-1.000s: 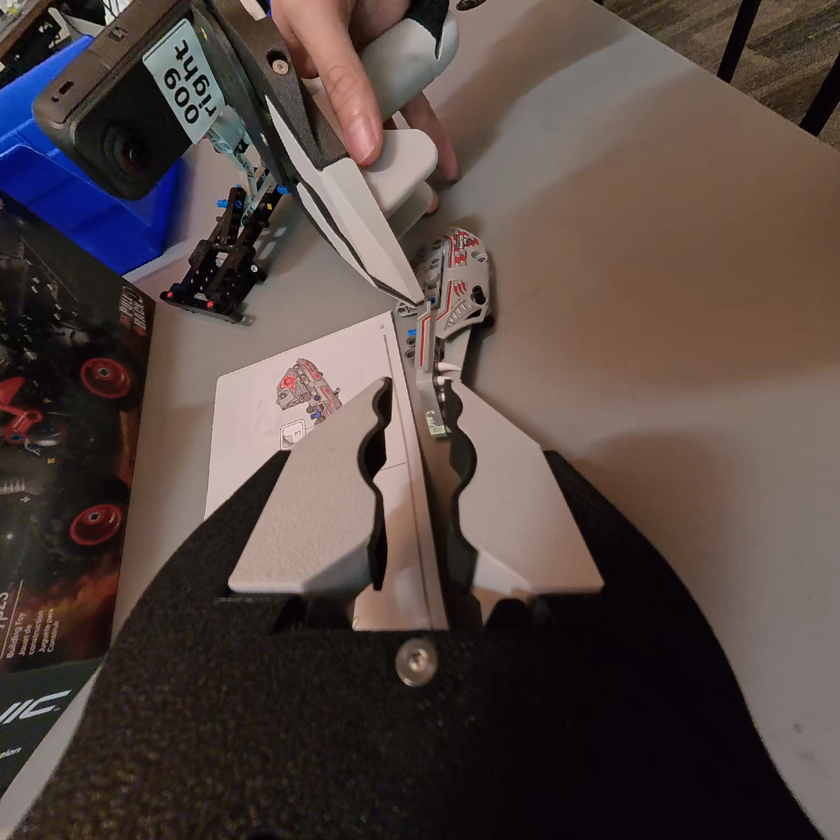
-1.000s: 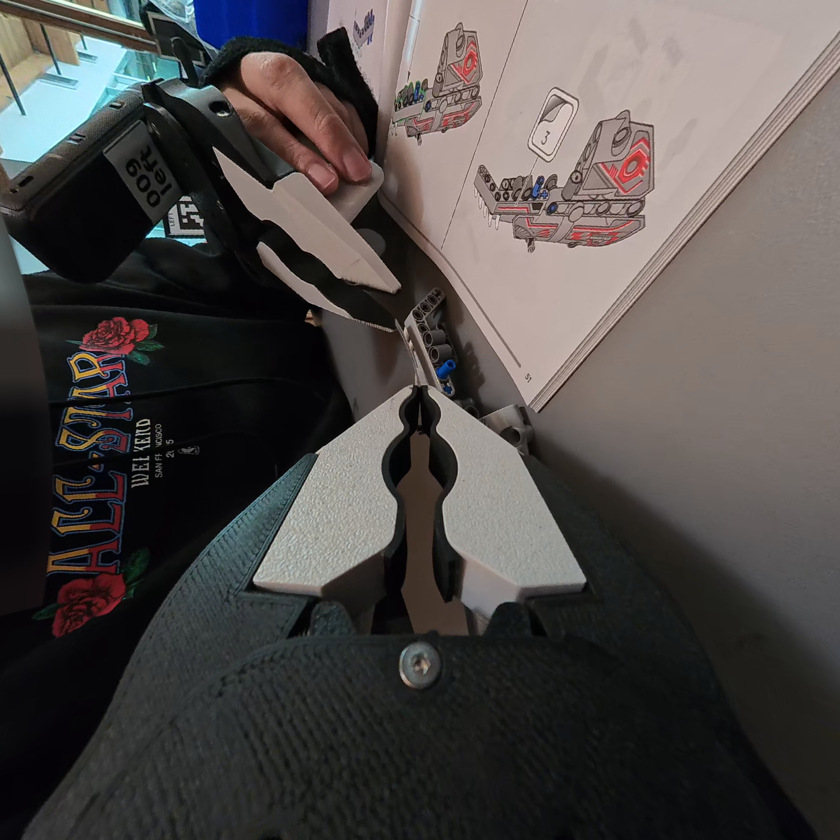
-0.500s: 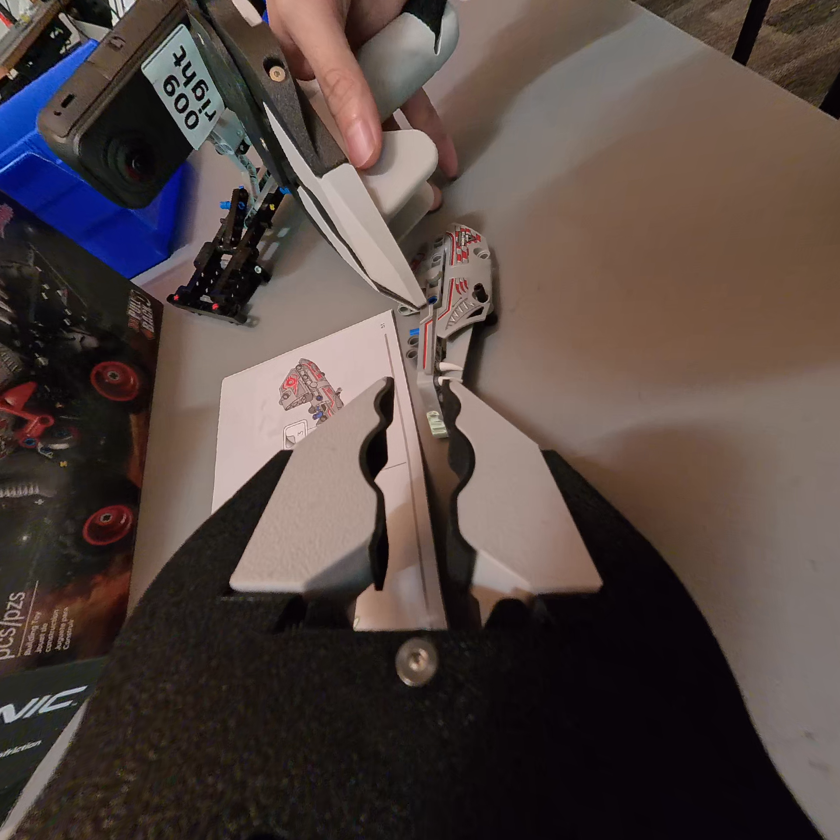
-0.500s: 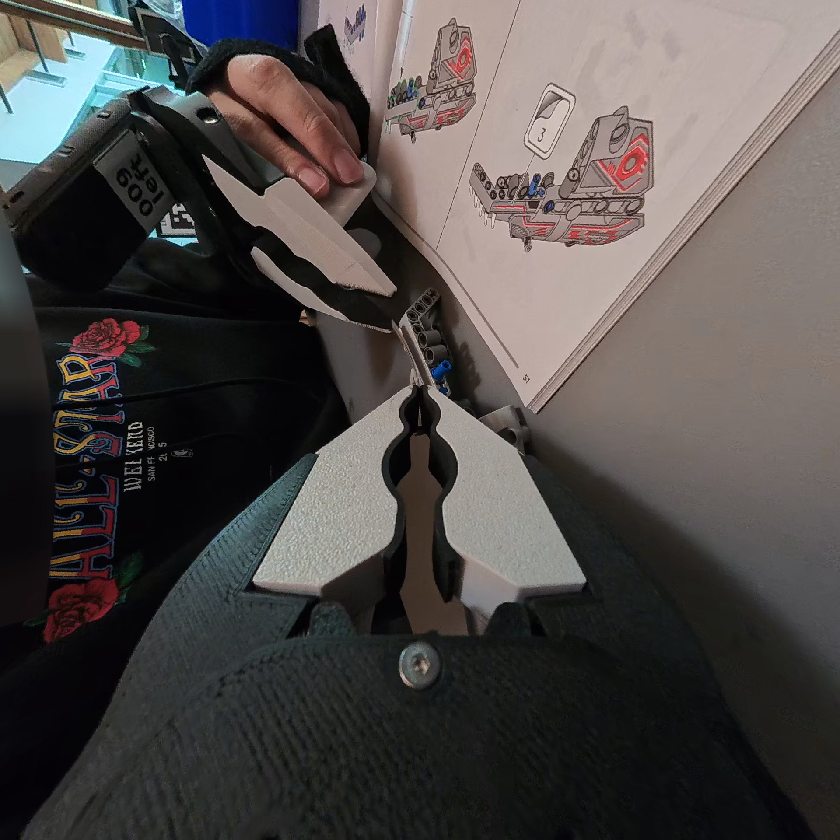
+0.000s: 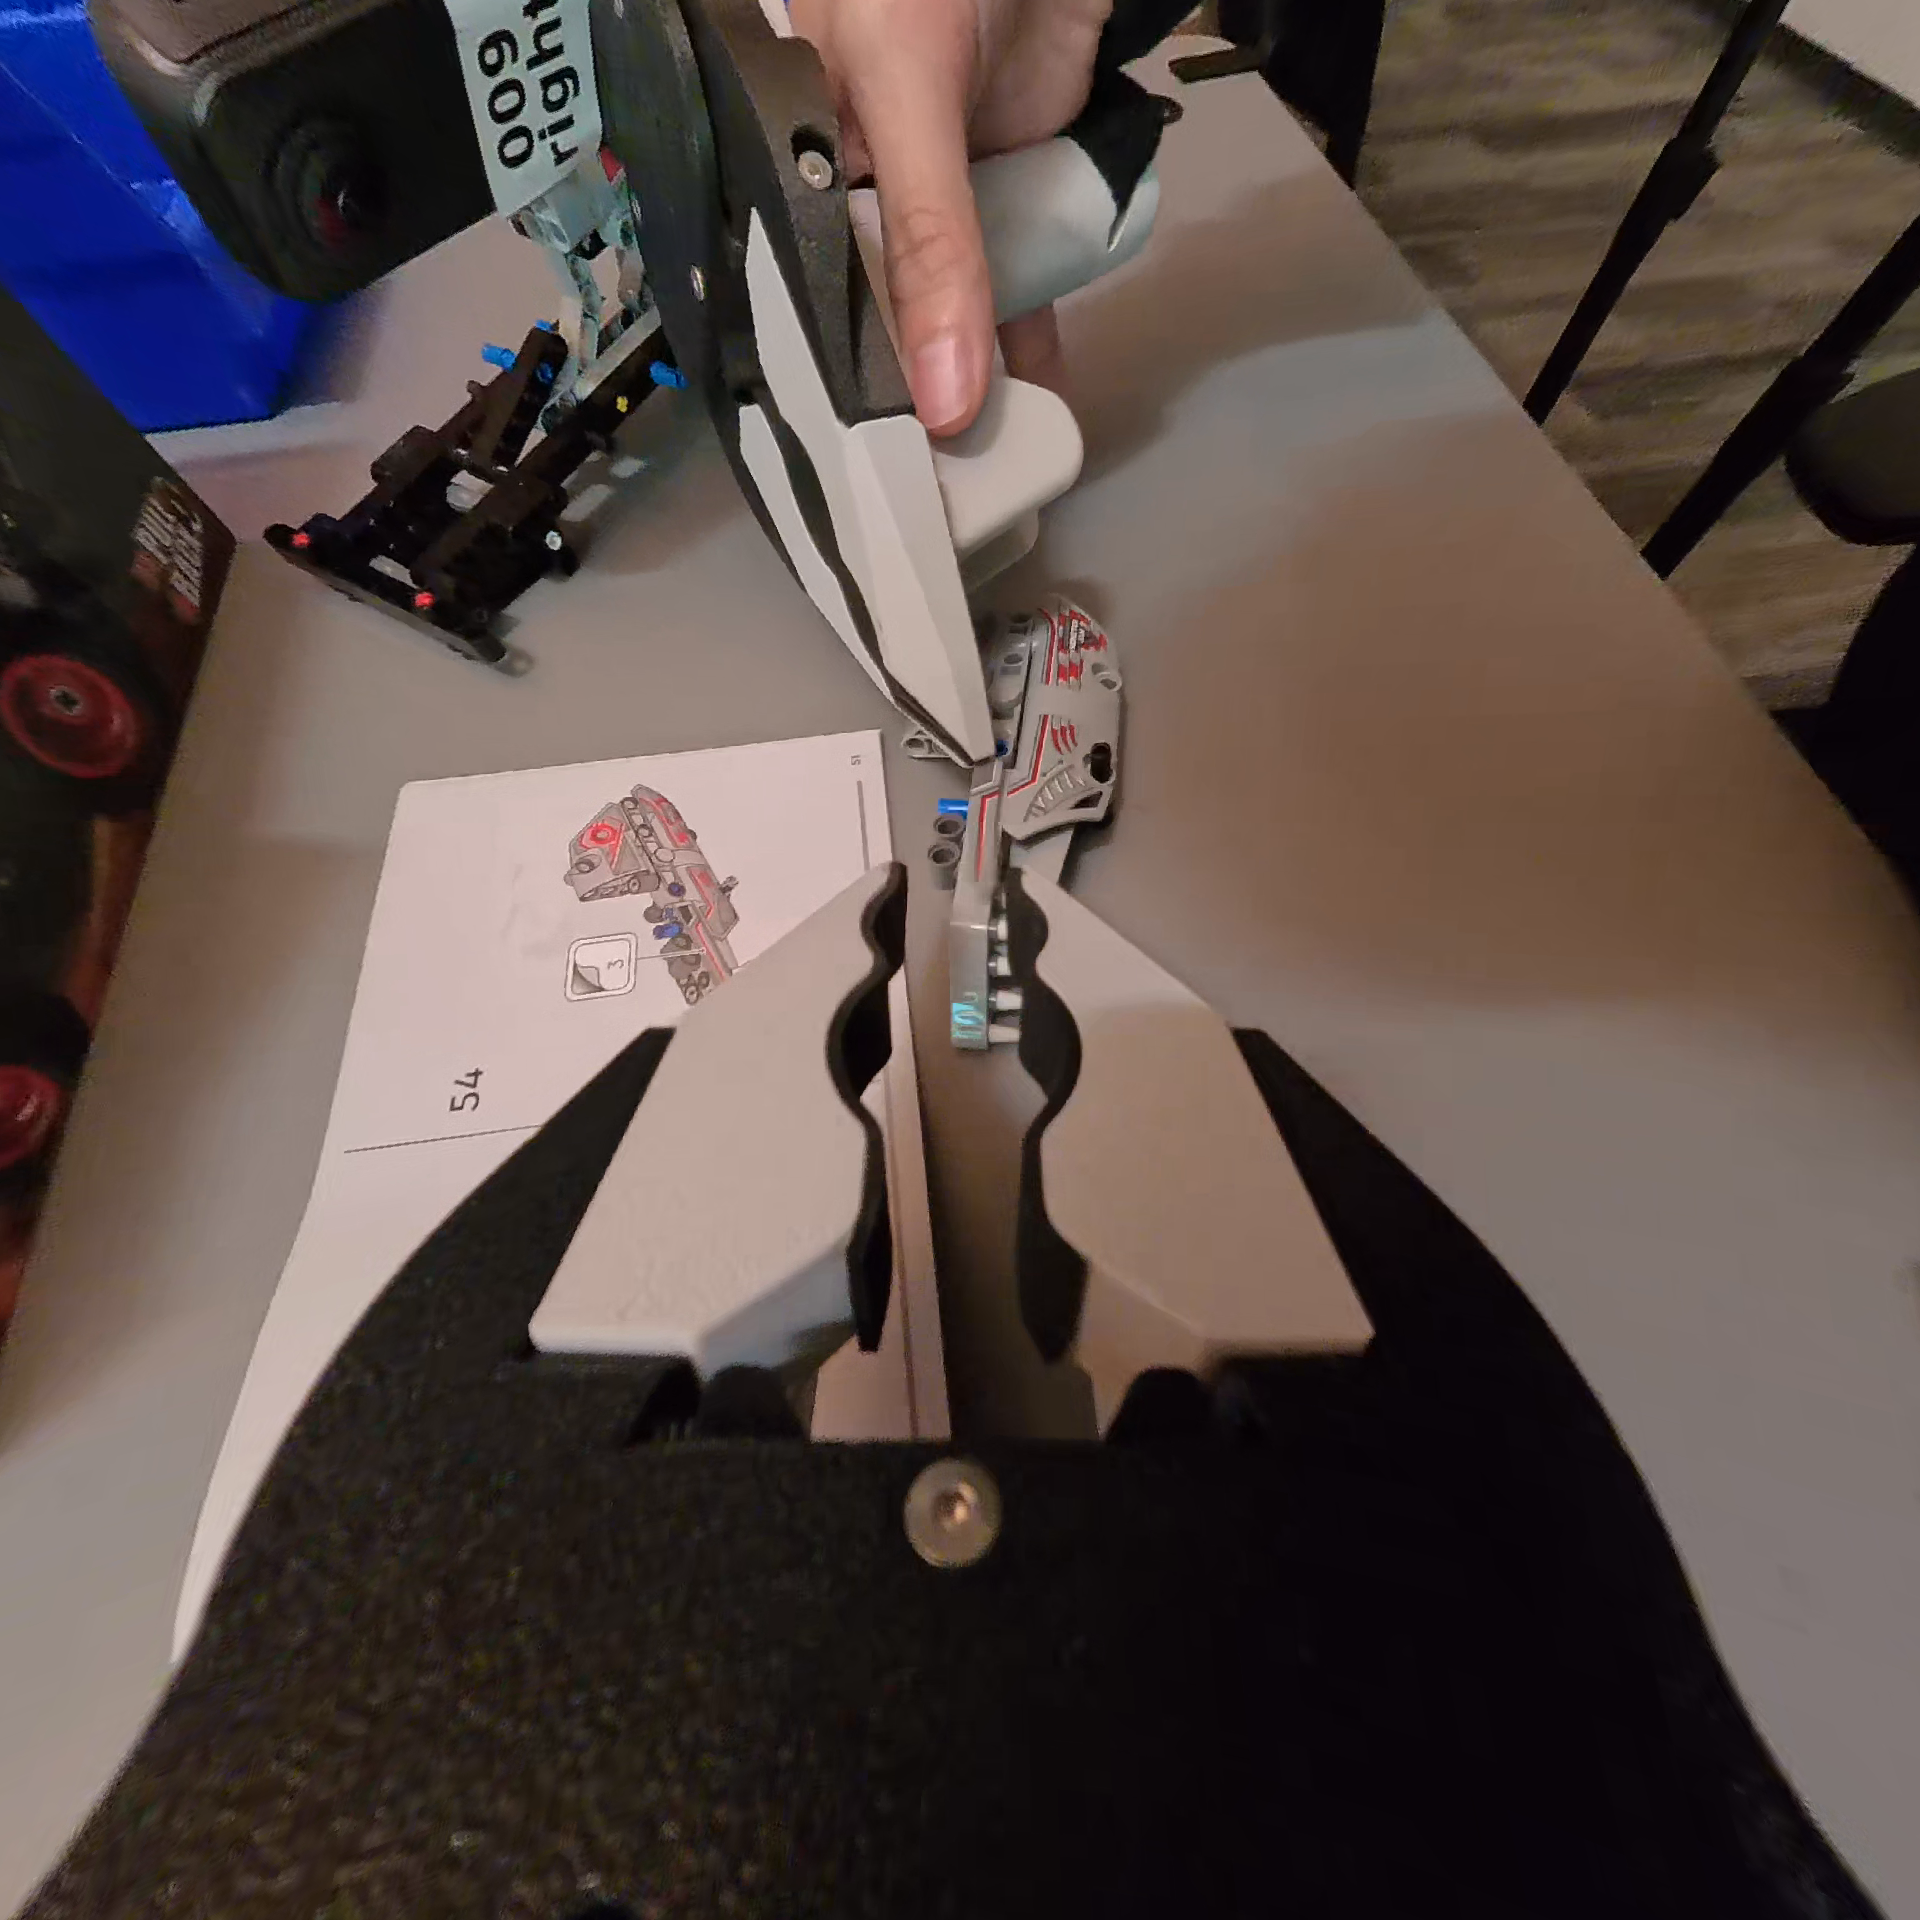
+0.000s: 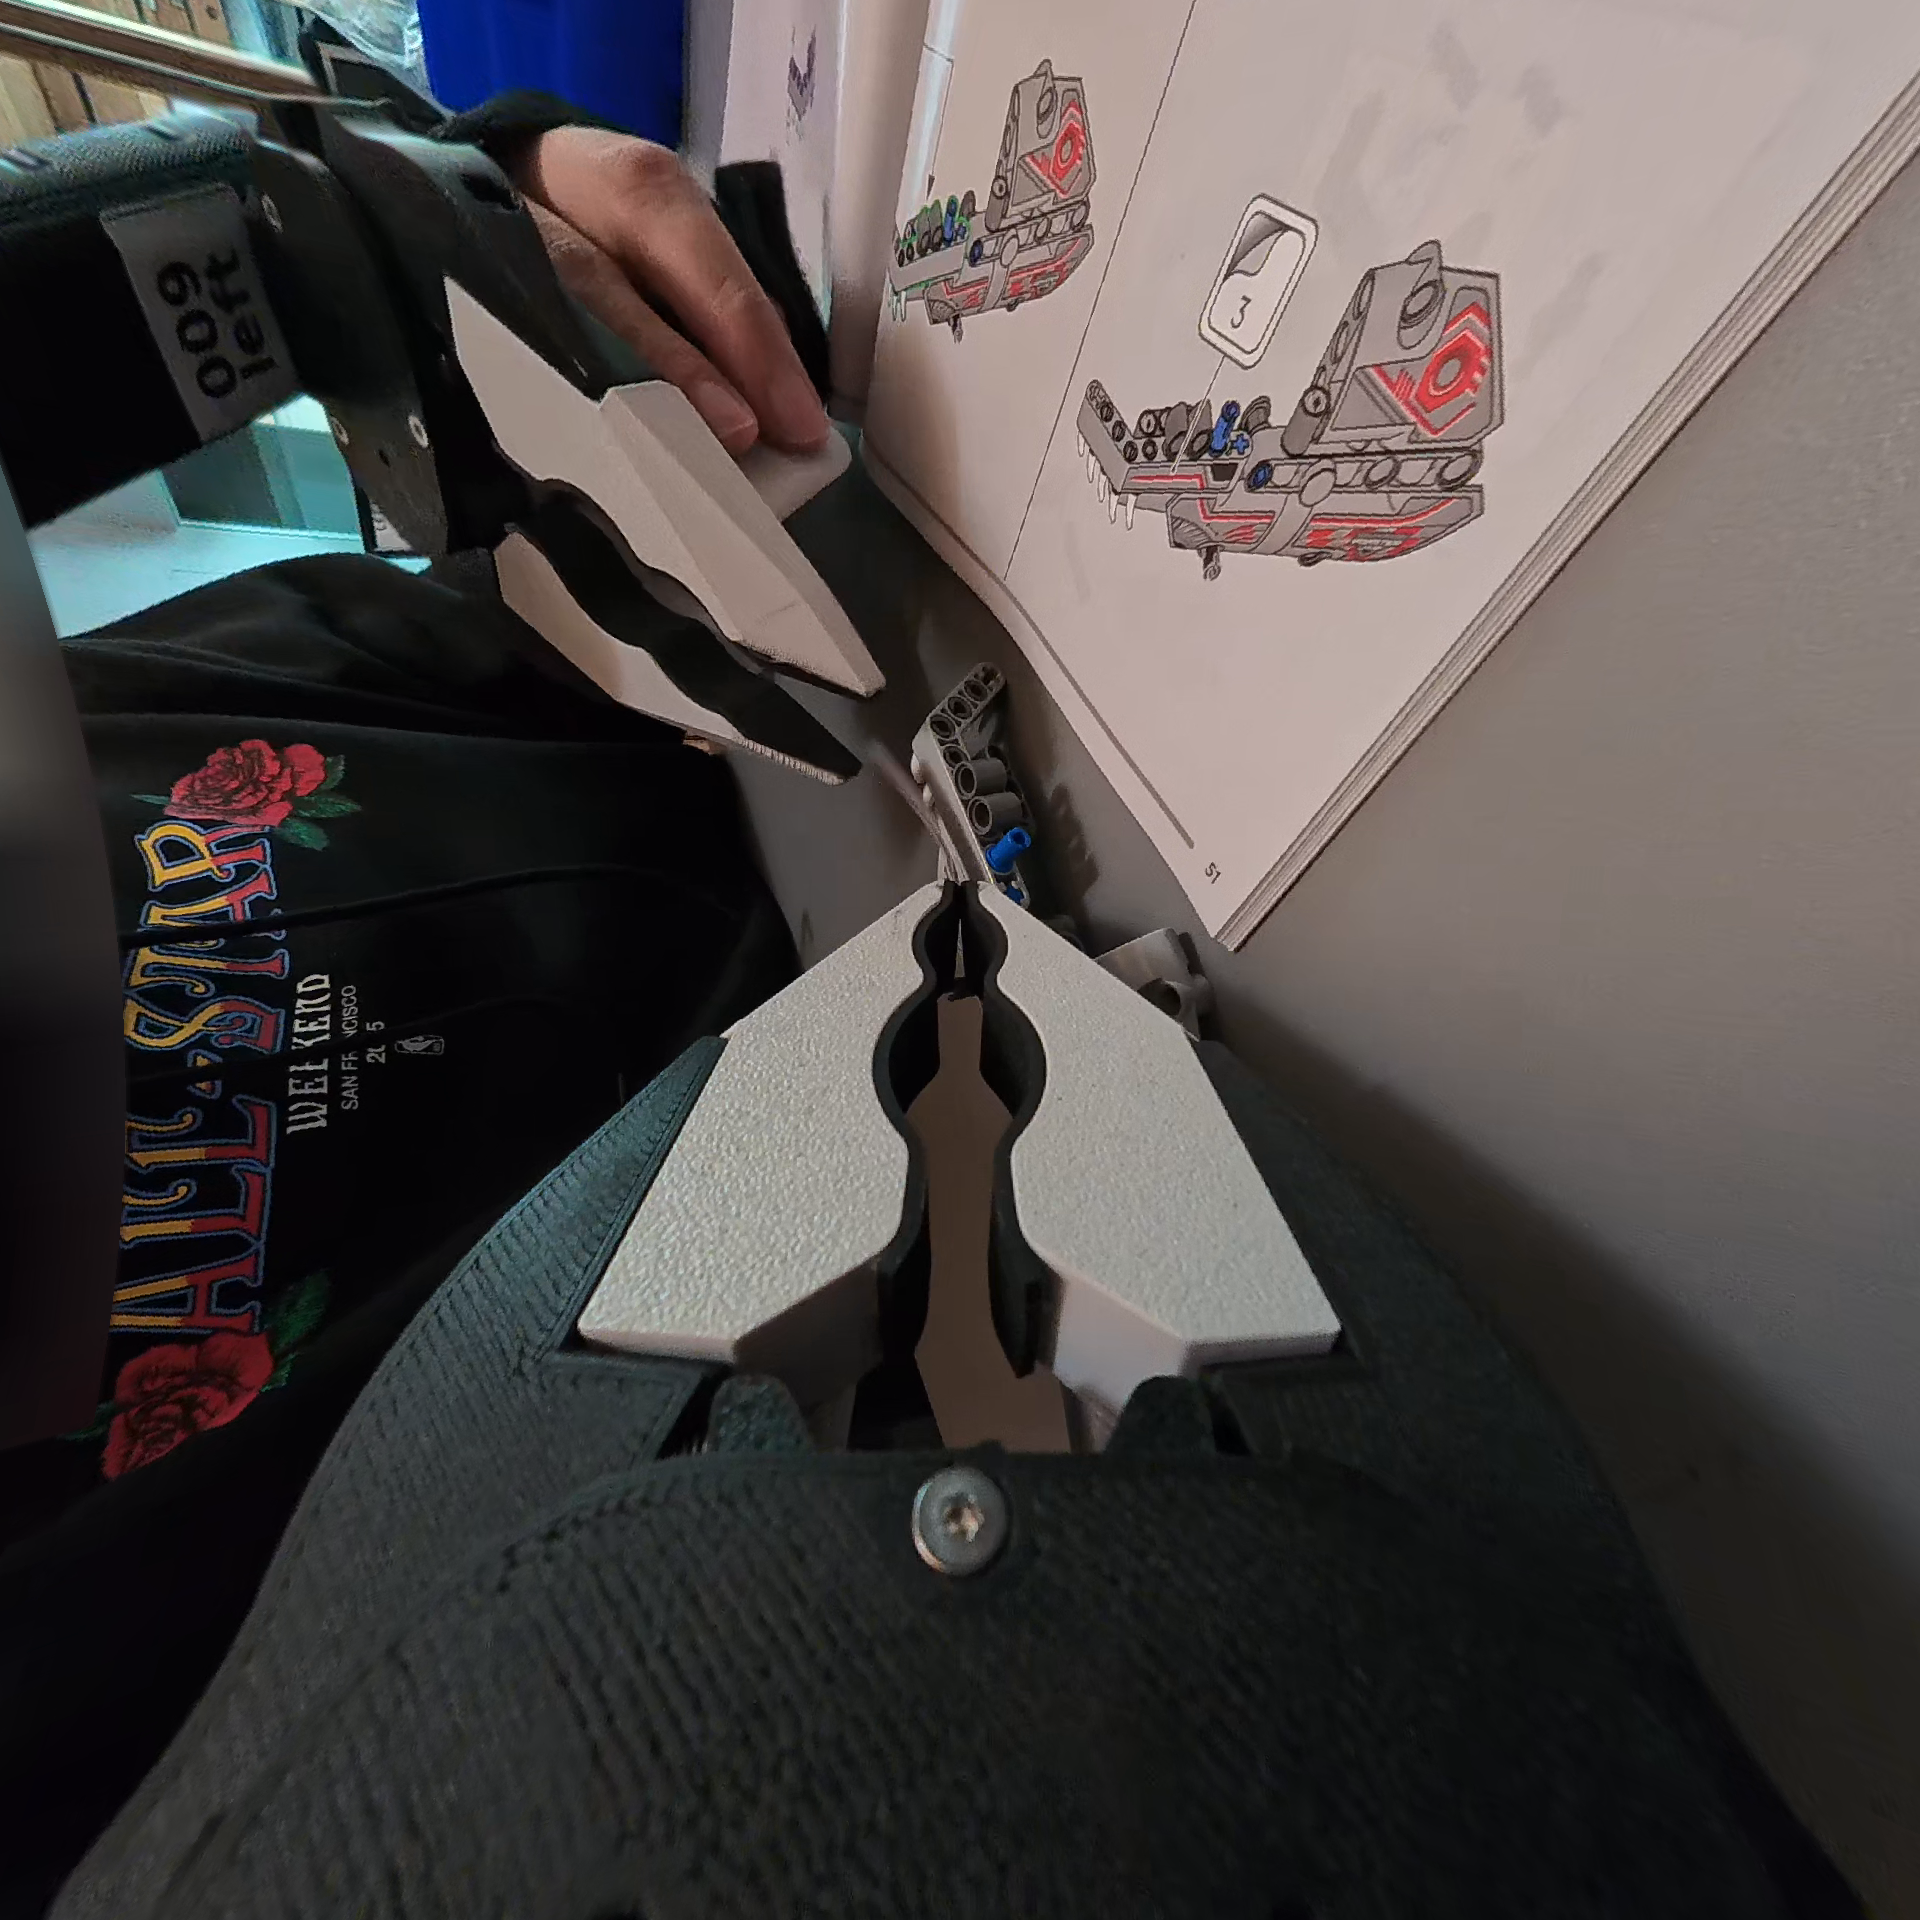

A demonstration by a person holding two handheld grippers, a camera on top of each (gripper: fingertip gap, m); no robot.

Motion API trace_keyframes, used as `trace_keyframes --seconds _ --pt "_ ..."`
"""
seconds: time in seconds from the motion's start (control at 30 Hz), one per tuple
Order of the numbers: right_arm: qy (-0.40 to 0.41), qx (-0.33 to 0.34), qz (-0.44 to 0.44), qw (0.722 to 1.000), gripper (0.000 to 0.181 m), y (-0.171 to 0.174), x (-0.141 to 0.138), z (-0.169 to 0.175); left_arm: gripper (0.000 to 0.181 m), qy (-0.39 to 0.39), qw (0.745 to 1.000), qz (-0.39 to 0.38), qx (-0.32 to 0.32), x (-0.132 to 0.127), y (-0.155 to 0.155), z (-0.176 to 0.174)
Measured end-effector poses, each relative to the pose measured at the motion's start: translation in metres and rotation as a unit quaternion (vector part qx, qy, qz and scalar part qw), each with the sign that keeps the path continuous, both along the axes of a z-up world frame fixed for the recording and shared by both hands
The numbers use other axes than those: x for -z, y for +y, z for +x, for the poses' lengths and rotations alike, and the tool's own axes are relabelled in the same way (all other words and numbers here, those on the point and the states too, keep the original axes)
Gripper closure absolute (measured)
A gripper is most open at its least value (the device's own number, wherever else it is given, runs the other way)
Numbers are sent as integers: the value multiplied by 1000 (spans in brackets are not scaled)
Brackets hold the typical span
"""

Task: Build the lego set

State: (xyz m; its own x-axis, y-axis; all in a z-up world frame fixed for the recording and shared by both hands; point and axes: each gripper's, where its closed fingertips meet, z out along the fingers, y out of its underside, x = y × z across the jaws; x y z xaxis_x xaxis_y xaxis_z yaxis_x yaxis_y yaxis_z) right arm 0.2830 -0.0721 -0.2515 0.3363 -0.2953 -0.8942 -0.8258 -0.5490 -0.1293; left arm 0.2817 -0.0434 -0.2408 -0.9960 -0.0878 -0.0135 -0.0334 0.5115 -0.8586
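A grey lego assembly (image 5: pixel 1049 748) with red markings and blue pins lies on the grey table (image 5: pixel 1403 935), next to the instruction booklet (image 5: pixel 623 935). My left gripper (image 5: pixel 956 878) is open, with the assembly's near beam end between its fingertips, close to the right finger. My right gripper (image 5: pixel 971 750) reaches down from above and is shut on the assembly's middle. In the right wrist view, the right gripper (image 6: pixel 961 896) pinches a thin edge of the assembly (image 6: pixel 966 748). The left gripper (image 6: pixel 857 727) is just beyond it, jaws apart.
A black lego chassis (image 5: pixel 457 520) stands at the far left, with a blue bin (image 5: pixel 104 260) behind it. The set's dark box (image 5: pixel 83 727) lies along the left edge. The table edge and chair legs (image 5: pixel 1662 260) are at the right. The booklet (image 6: pixel 1351 520) is open. The tips of one gripper are about 4 cm away from the tips of the other.
Both grippers stay at the assembly. The left wrist view has shifted a little, so the right gripper looks nearer and more of the booklet page shows.
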Motion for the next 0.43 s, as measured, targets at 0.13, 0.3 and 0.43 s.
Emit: trace_keyframes --seconds 0.13,0.3,0.43 --pt "2 1 -2 1000 181 0 1 0 163 -5 1000 7 18 4 0 -4" --pt "4 -2 -4 1000 181 0 1 -1 163 -42 998 27 22 9 -1 -4" --pt "7 1 -4 1000 181 0 1 0 164 -44 998 29 19 12 -1 -3"
